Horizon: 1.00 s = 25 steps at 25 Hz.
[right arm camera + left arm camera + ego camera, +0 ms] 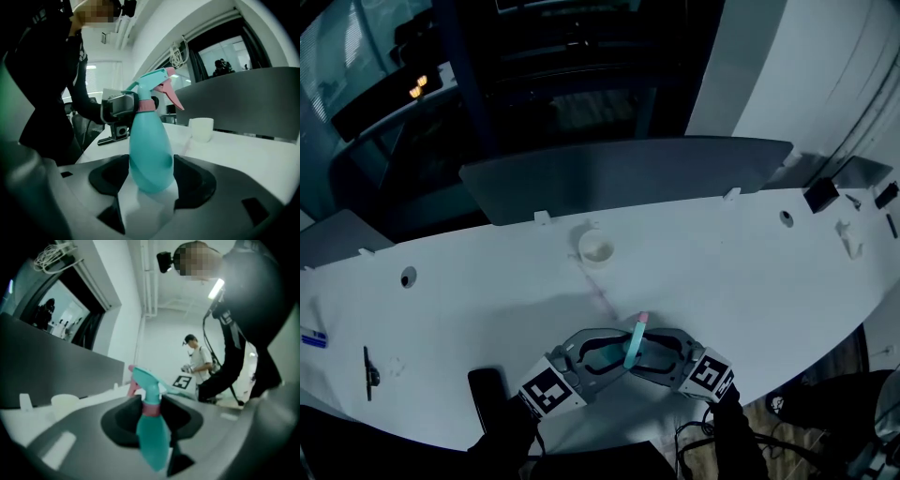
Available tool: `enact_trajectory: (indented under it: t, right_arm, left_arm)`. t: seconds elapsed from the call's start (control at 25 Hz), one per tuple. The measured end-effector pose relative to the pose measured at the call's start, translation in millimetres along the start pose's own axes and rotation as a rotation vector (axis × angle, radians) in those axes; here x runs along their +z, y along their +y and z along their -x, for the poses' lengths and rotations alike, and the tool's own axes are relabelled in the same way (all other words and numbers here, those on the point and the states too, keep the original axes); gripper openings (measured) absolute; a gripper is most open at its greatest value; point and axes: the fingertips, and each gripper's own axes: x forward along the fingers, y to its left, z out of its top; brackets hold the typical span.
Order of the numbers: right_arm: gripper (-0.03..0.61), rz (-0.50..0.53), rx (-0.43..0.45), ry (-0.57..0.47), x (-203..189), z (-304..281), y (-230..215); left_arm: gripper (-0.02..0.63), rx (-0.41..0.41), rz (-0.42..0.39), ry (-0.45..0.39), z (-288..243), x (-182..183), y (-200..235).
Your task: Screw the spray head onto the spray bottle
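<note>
At the near middle of the white table (pixel 750 272), the two grippers meet nose to nose with the teal spray bottle (pixel 149 150) between them. The right gripper (pixel 150 173) has its jaws closed on the lower belly of the bottle, one pad pressing on each side. The bottle stands upright, but it is not clear whether its base touches the table. The left gripper (pixel 152 414), coming from the left, is clamped on the spray head (pixel 152 84) at its pink collar (pixel 146 106), which sits on the bottle's neck. The pink trigger (pixel 171 96) points toward the far side. A white cup (pixel 595 248) stands farther back, well apart from the bottle and in front of a grey partition (pixel 619 178). A flat black object (pixel 487 389) lies near the left gripper at the near edge.
</note>
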Motion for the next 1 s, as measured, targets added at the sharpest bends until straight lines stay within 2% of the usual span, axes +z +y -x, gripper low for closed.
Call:
enact_trajectory:
  t: [0.04,0.16,0.24,0.36,0.44,0.52,0.6,0.72,0.84,0.92,1.0]
  right_arm:
    - [0.295,-0.032,-0.071,-0.020,0.2,4.7,-2.5]
    - [0.295,-0.167,-0.379,-0.152,4.5,22.9,-3.6]
    - [0.295,-0.221,-0.538,-0.164,2.4,19.6,2.5]
    - [0.295,-0.224,-0.704,-0.125,2.8,0.9,1.4]
    - [0.295,-0.244,-0.763,-0.146,6.8,-2.2,-6.4]
    - [0.295,-0.238,-0.733,-0.151,7.7,-2.4,-9.9]
    - [0.295,-0.215,-0.636,-0.153,6.8,-1.3,-9.8]
    - [0.293,-0.126,-0.399,-0.133,4.9,-0.4,-6.1]
    - [0.293,-0.043,-0.119,-0.099,5.7,-1.0,0.9]
    - [0.287,0.001,0.029,-0.047,3.3,1.4,3.7]
    - [0.273,0.026,0.105,0.009,-1.7,4.3,4.1]
  left_arm:
    - [0.130,0.060,0.004,-0.018,-0.2,2.3,2.6]
    - [0.130,0.297,0.008,-0.058,0.2,5.7,11.0]
    - [0.130,0.440,0.013,-0.061,-1.3,5.2,15.2]
    - [0.130,0.565,0.023,-0.077,-4.8,6.9,16.6]
    - [0.130,0.591,0.054,-0.104,-4.6,8.0,18.1]
    - [0.130,0.561,0.089,-0.116,-4.4,7.2,19.8]
    - [0.130,0.461,0.102,-0.122,-6.1,8.1,18.1]
    - [0.130,0.219,0.050,-0.107,-5.7,10.9,9.7]
    - [0.137,-0.002,0.021,-0.032,-0.7,2.6,-0.9]
    - [0.137,-0.080,0.028,0.009,2.8,-4.4,-5.0]
    - [0.137,-0.091,0.037,0.005,3.2,-4.5,-6.9]
